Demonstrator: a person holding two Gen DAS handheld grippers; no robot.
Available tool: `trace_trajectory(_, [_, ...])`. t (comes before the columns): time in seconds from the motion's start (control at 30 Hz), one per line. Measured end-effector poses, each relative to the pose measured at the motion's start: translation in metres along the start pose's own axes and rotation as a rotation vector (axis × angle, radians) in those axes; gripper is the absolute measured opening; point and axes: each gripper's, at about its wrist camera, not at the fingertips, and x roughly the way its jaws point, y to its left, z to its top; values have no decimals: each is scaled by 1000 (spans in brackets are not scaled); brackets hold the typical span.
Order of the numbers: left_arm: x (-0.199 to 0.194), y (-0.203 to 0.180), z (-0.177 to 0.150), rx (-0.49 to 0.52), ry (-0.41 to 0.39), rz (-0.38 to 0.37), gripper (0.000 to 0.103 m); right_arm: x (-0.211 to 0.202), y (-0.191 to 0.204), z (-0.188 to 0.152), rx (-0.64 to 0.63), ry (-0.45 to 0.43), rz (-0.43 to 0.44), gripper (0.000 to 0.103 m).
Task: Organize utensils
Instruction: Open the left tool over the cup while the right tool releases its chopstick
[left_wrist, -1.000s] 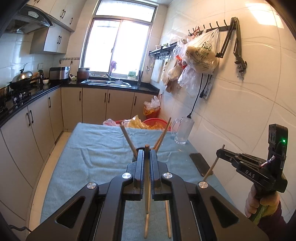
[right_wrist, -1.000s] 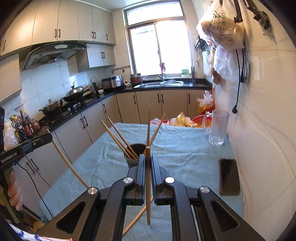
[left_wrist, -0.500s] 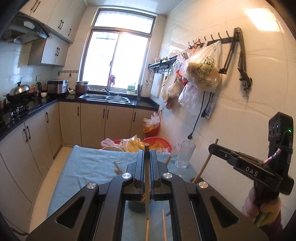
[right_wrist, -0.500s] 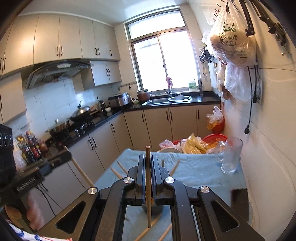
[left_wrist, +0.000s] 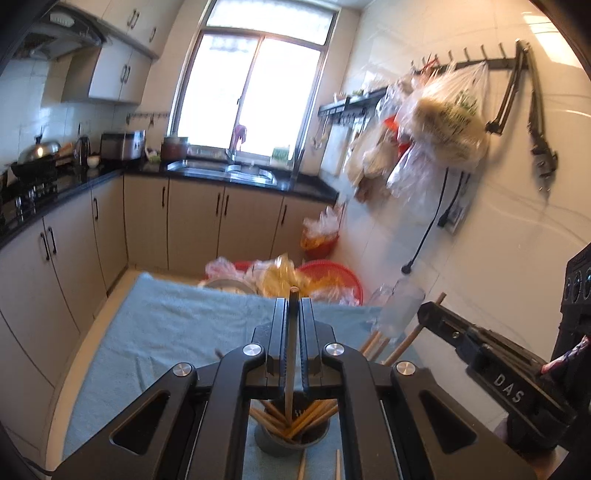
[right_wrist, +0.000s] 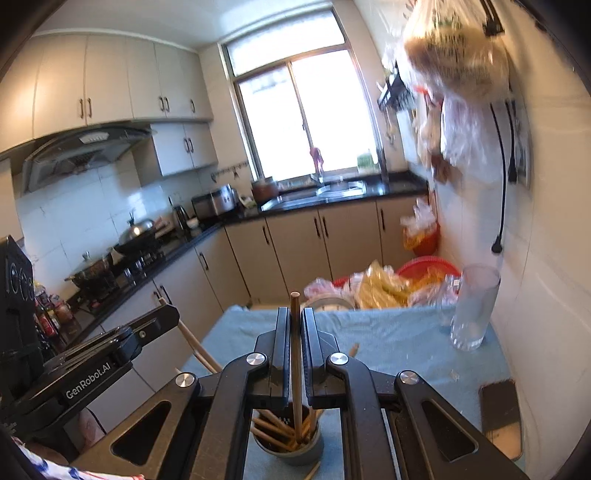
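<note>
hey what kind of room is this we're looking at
A home kitchen, most likely: there is a sink under the window, a wok on the stove below a range hood, and cabinets along the walls.

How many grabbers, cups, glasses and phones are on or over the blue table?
Grabbers: 2, left and right, each pinching a chopstick
Cups holding chopsticks: 1
Glasses: 1
Phones: 1
Total: 5

Right gripper (right_wrist: 294, 354): clamped on one upright chopstick (right_wrist: 295, 365).
Chopstick tip: inside grey cup (right_wrist: 287, 448), among other chopsticks.
Left gripper (right_wrist: 168, 317): pinching angled chopstick (right_wrist: 194, 347).
Glass (right_wrist: 474, 308): upright on blue cloth (right_wrist: 399, 343).
</note>
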Motion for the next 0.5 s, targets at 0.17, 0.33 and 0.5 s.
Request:
trace_trajectory(0.17, [-2, 4, -12, -5, 25, -6, 6, 20, -10, -15, 11, 68, -11, 6])
trace_trajectory(0.33, [-27, 1, -13, 9, -14, 2, 39, 27, -16, -20, 22, 89, -9, 18])
trace_trajectory(0.5, [-59, 1, -15, 27, -76, 29, 45, 13, -11, -17, 1, 55, -23, 34])
